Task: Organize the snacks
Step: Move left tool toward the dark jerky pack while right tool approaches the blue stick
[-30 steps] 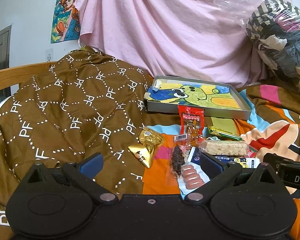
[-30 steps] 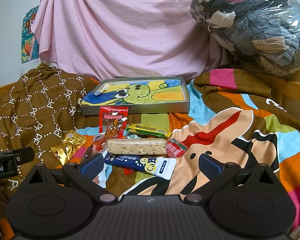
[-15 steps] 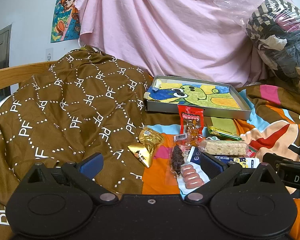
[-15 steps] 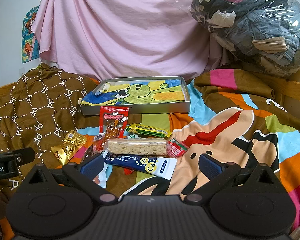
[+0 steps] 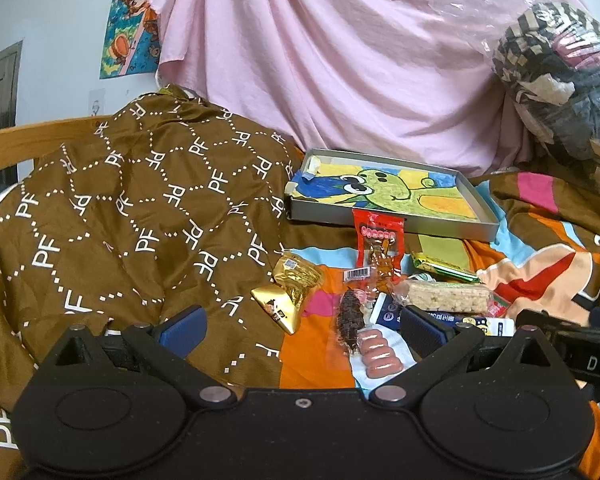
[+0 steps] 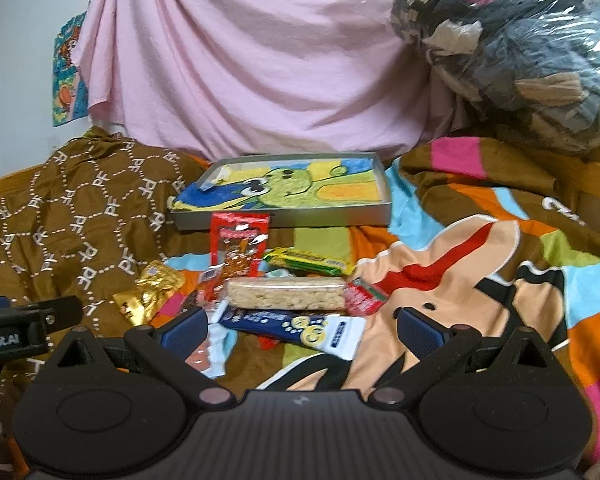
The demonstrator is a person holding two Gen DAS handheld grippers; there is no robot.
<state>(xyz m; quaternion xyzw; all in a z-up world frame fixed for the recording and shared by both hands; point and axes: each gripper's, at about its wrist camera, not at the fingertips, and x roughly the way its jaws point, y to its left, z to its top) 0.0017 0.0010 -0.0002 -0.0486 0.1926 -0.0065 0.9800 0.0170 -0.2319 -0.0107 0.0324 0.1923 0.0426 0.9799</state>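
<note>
The left hand-held gripper [image 5: 302, 326] hangs released, its blue-padded fingers spread wide with nothing between them; the right hand-held gripper [image 6: 302, 326] is likewise spread and empty. Just ahead of the left one lie a crinkled gold foil packet [image 5: 290, 294], a clear pouch of dark dried meat [image 5: 350, 316] and a clear pack of pink sausages [image 5: 378, 354]. Just beyond the right one's fingers sit a navy-and-white wrapped bar [image 6: 296, 326], then a clear-wrapped pale rice-crisp bar [image 6: 286, 294], a small red packet [image 6: 364, 296] touching its right end, a green-and-yellow wrapped bar [image 6: 308, 262] and a red pouch [image 6: 238, 246] (upright against the box). Farther ahead stands a shallow grey cardboard box lined with a green cartoon drawing [image 6: 284, 218], bare inside. To the right of the snacks the striped cartoon bedsheet [image 6: 480, 264] lies open; to the left a brown patterned quilt [image 5: 120, 216] mounds up.
</note>
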